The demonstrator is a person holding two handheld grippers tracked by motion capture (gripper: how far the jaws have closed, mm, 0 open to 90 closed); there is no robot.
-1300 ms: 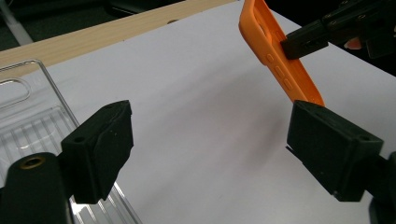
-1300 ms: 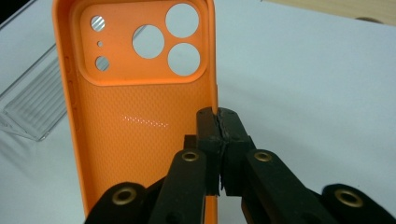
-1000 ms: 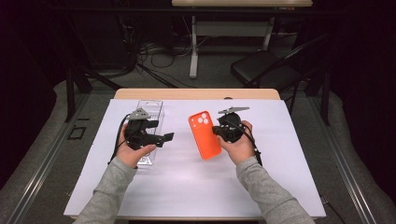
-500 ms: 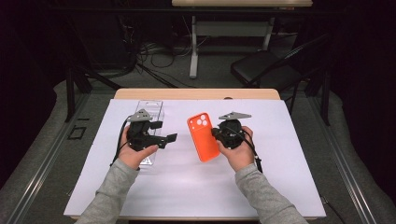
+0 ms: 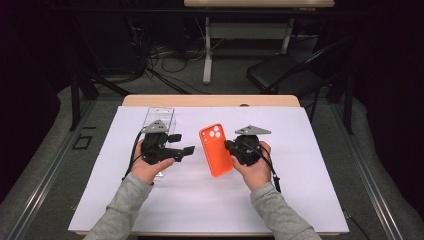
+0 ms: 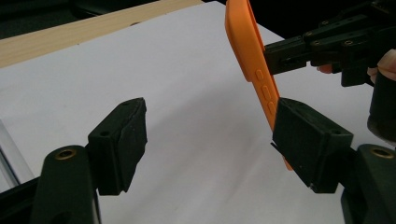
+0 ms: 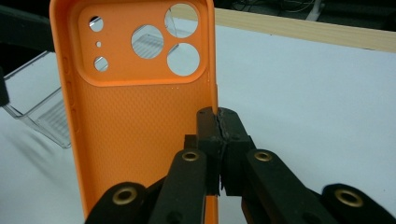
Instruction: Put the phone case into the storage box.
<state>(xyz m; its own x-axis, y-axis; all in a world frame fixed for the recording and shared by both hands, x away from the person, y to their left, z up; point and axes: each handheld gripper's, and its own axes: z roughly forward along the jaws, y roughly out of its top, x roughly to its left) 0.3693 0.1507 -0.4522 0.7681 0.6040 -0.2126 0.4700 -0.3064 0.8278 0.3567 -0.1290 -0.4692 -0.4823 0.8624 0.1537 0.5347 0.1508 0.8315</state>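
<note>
1. Change since a second ago: the right gripper (image 5: 231,146) has carried the orange phone case (image 5: 216,150) a little leftward, toward the middle of the counter (image 5: 300,200). The left gripper (image 5: 186,149) has swung in to meet it. The gap between the two grippers is now nearly gone.

2. Right gripper fingers (image 7: 208,128): pressed together on the case's side wall, one finger inside the shell and one outside. The case is held up off the counter, camera-hole end pointing to the far edge.

3. Left gripper fingers (image 6: 122,135): spread wide, holding nothing. In the left gripper view, one finger sits in front of the case's button edge (image 6: 261,88), and the other stands well apart over bare white counter.

4. Judgement: this reads as a handover or two-handed grasp being set up. The left gripper is positioned to close on the case's free long edge, but has not closed.

5. Clear plastic box (image 5: 159,119) lies near the far left corner of the counter, behind the left gripper. It may be the case's packaging, but I cannot confirm this.

6. Hard to make out:
   - Whether the left finger nearest the case touches it or only overlaps it in view.
   - The case's lower end, cut off behind the right gripper in its own view.
   - The box's contents, if any, since clear walls and glare obscure them.
</note>
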